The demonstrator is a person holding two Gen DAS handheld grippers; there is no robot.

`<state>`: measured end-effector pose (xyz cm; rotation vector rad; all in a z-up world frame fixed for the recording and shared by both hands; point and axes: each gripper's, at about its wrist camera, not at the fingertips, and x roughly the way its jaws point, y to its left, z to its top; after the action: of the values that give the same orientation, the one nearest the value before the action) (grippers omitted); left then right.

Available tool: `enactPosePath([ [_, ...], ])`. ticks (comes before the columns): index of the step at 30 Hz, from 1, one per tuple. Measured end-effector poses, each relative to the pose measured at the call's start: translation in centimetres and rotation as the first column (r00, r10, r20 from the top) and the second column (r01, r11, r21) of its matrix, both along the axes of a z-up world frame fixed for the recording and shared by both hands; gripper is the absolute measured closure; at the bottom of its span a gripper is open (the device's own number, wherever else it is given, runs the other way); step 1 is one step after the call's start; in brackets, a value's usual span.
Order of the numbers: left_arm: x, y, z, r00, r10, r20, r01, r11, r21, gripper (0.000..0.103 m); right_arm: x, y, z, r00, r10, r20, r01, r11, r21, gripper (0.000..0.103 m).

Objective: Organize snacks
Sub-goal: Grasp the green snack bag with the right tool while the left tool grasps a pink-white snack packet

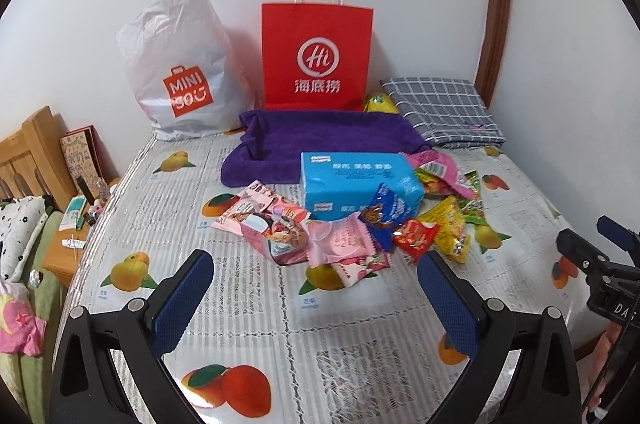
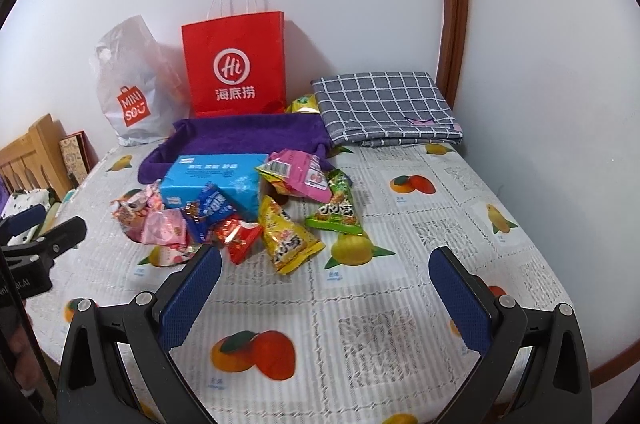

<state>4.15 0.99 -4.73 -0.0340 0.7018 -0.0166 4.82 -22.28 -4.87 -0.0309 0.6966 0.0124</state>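
A heap of snack packets lies mid-table around a light blue box (image 1: 360,182) (image 2: 218,180): pink packets (image 1: 340,238) (image 2: 166,228), a blue packet (image 1: 386,214) (image 2: 208,212), a red packet (image 1: 414,238) (image 2: 238,238), a yellow packet (image 1: 450,228) (image 2: 286,238) and a green packet (image 2: 336,206). Behind the heap sits a purple cloth tray (image 1: 320,132) (image 2: 240,130). My left gripper (image 1: 316,268) hovers open just in front of the pink packets, holding nothing. My right gripper (image 2: 326,262) is open and empty, near the yellow packet.
A red paper bag (image 1: 316,56) (image 2: 234,64) and a white plastic bag (image 1: 180,68) (image 2: 130,88) stand against the back wall. A folded checked cloth (image 1: 440,110) (image 2: 384,108) lies back right. A wooden headboard (image 1: 28,152) and a bed are left of the table (image 1: 280,324).
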Motion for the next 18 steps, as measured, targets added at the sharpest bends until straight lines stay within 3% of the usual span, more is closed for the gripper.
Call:
enactPosePath([
  [6,2.1,0.6,-2.1,0.999,0.009,-0.044,-0.009,1.000,0.003,0.000,2.2,-1.5,-2.6,0.999,0.010,-0.039,-0.009,1.000,0.003,0.002],
  [18,6.2,2.7,-5.4,0.993,0.042,-0.114,-0.043,0.999,-0.005,0.000,8.4,-2.7,-6.4,0.995,0.036,-0.097,-0.037,0.999,-0.007,0.015],
])
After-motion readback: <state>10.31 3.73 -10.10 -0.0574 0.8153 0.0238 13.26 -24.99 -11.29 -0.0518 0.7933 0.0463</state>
